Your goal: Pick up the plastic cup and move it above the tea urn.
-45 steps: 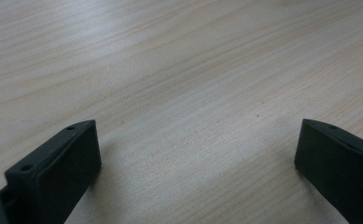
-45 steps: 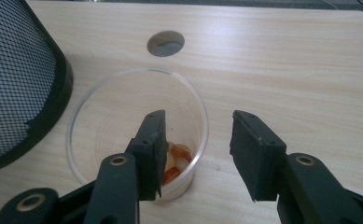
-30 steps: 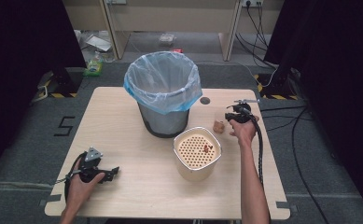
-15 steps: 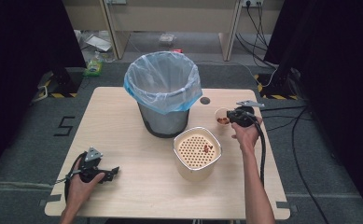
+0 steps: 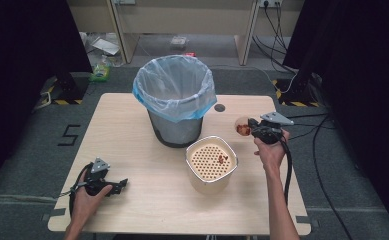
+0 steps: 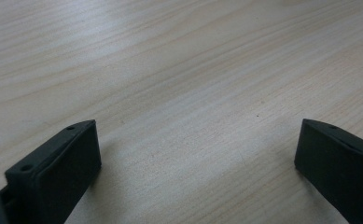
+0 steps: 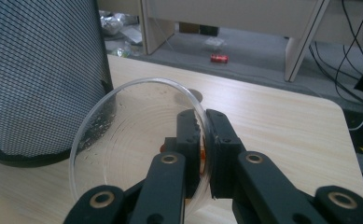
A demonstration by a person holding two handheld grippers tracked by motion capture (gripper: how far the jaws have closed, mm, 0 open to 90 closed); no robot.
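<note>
My right gripper (image 5: 252, 129) is shut on the rim of a small clear plastic cup (image 5: 242, 125) with reddish bits inside, held above the table right of the bin. In the right gripper view the cup (image 7: 128, 140) is tilted toward me, its wall pinched between my jaws at my gripper (image 7: 206, 149). A cream strainer bowl (image 5: 211, 165) with a perforated insert and a few reddish bits stands mid-table. My left gripper (image 5: 119, 186) rests at the table's near left corner, open; the left gripper view shows my gripper (image 6: 195, 154) over bare wood with nothing between the jaws.
A mesh waste bin (image 5: 175, 102) lined with a blue-rimmed plastic bag stands at the back centre of the wooden table (image 5: 132, 145). A dark round grommet (image 5: 219, 107) is set in the tabletop behind the cup. Cables (image 5: 327, 165) run over the floor on the right.
My right gripper has lifted the cup off the table and tipped it leftward, moving it slightly toward the bin. The left gripper has stayed still.
</note>
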